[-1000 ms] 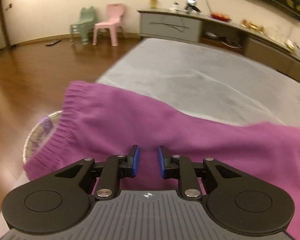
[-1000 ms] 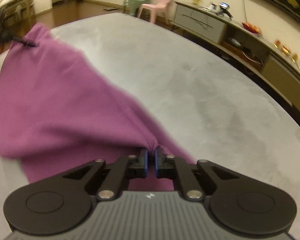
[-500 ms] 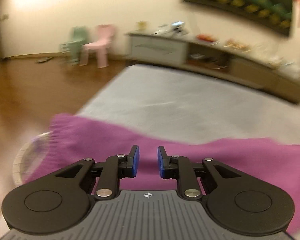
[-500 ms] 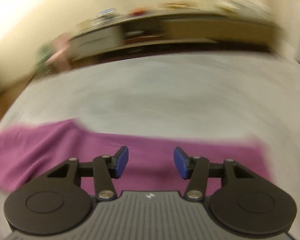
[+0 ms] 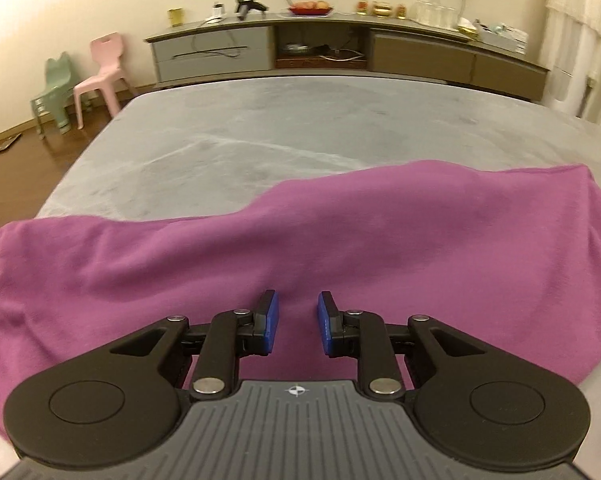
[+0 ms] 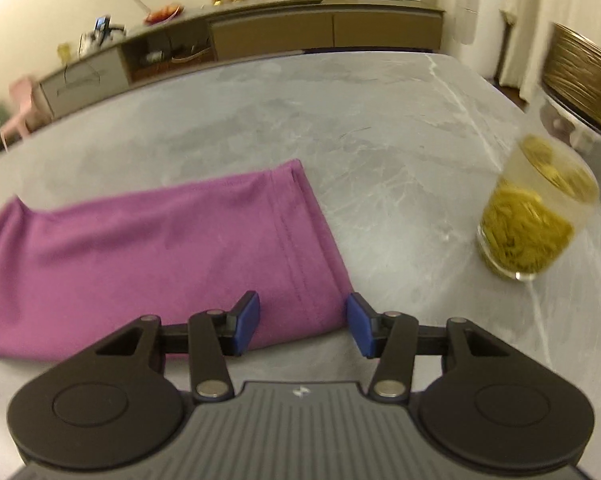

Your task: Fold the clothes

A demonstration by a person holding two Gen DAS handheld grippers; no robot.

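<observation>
Left tongs (image 5: pixel 293 322) opening, right tongs (image 6: pixel 303 322) closing, both angled downward, empty.

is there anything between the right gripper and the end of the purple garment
Nothing visible. The right gripper hovers right over the hemmed end of the purple garment, its closing jaws straddling the hem corner with no pad pressing on it. The glass jar stands off to the right on the grey table, clear of that path.

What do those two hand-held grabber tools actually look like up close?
Both look alike. The left gripper and the right gripper each have a grey ribbed body with a small round emblem at the front, two black rounded housings with a circular disc on each, black link arms joined by silver rivets, and jaws faced with blue pads. No cables or sleeves show.
</observation>
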